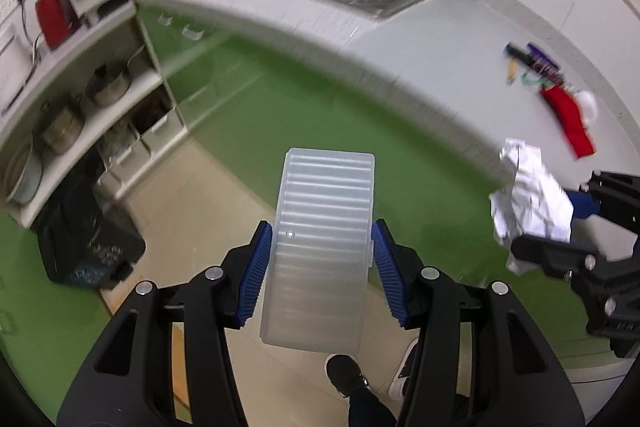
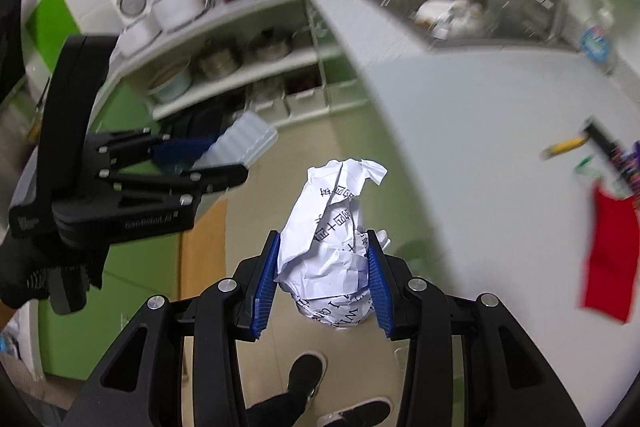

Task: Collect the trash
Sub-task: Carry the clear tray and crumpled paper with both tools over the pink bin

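Carrying is the step in hand: both pieces of trash are up off the counter (image 1: pixel 420 75), over the floor. The tray (image 1: pixel 320 247), a ribbed clear plastic piece, sits clamped across its width in the left gripper (image 1: pixel 320 259), long axis pointing forward, away from the camera. The paper (image 2: pixel 332 239), crumpled and printed, is pinched in the right gripper (image 2: pixel 326 275), its length also running forward. Next move, by judgement: find a bin, possibly the dark bag (image 1: pixel 86 239) by the shelves, and release there.
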A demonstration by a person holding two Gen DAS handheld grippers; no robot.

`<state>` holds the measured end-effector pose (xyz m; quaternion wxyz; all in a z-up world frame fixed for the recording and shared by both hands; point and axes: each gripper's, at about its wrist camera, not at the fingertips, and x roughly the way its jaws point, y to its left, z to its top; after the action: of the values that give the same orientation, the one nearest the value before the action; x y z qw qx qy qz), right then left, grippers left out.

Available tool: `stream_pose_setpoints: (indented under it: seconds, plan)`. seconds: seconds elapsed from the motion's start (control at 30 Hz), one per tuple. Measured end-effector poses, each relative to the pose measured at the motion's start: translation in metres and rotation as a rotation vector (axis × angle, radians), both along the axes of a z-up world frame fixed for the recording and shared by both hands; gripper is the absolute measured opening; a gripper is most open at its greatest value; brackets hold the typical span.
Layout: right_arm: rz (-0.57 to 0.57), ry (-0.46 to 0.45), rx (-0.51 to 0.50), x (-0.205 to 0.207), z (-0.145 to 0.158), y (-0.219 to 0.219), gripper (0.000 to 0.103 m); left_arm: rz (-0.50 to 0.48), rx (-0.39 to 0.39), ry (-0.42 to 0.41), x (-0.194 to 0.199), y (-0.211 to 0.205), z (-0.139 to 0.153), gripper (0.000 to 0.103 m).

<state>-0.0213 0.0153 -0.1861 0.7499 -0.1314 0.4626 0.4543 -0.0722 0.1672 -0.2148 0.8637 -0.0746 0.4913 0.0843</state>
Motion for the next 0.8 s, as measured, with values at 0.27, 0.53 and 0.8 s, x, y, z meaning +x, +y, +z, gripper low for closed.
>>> stream_pose_setpoints:
  seconds: [0.27,0.53,0.8]
  plan:
    - [0.077,0.084,-0.082,-0.012,-0.100,0.043,0.040,0.053,-0.031,0.055,-0.012,0.030,-0.082,0.051]
    - [0.111,0.177,-0.198,0.005,-0.224,0.078,0.040,0.080,-0.045,0.077,-0.010,0.047,-0.146,0.051]
    - [0.142,0.198,-0.264,0.013,-0.310,0.105,0.040,0.089,-0.060,0.097,-0.003,0.055,-0.200,0.051]
